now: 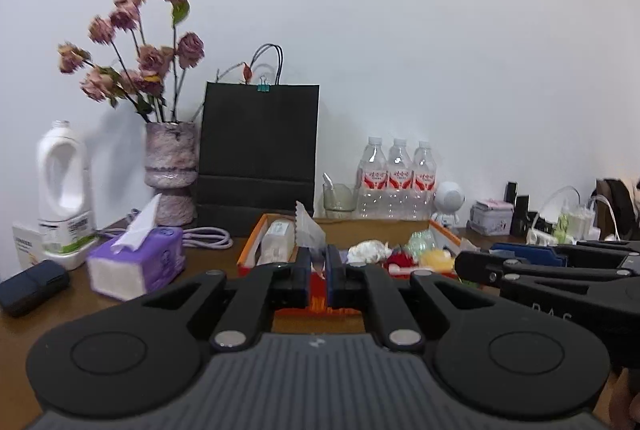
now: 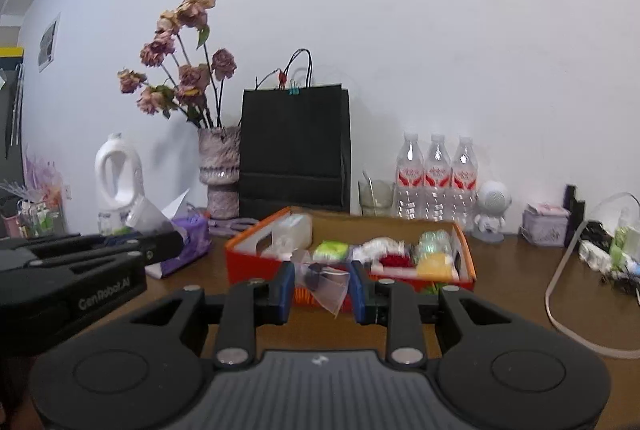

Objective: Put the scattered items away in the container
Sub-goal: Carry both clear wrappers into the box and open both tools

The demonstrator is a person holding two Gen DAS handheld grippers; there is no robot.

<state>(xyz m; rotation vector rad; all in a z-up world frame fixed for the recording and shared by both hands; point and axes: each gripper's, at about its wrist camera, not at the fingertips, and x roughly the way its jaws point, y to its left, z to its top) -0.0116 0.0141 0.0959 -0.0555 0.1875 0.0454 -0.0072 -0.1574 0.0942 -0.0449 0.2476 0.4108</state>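
Observation:
An orange box [image 1: 250, 250] [image 2: 244, 262] stands on the wooden table and holds several small items: a white carton [image 1: 276, 240], white, red and yellow bits [image 1: 400, 256]. My left gripper [image 1: 319, 270] is shut on a clear plastic packet [image 1: 310, 230] that sticks up above its jaws, in front of the box. My right gripper [image 2: 322, 286] has its jaws apart around a clear plastic packet with a dark item [image 2: 324, 280], just before the box's front wall; I cannot tell if the pads press it.
Along the wall stand a white jug [image 1: 62, 181], a vase of dried roses [image 1: 170, 173], a black paper bag [image 1: 258, 153], three water bottles [image 1: 396, 177], a glass cup [image 1: 339, 195] and a white figurine [image 1: 448, 201]. A purple tissue pack [image 1: 136, 262] lies left of the box.

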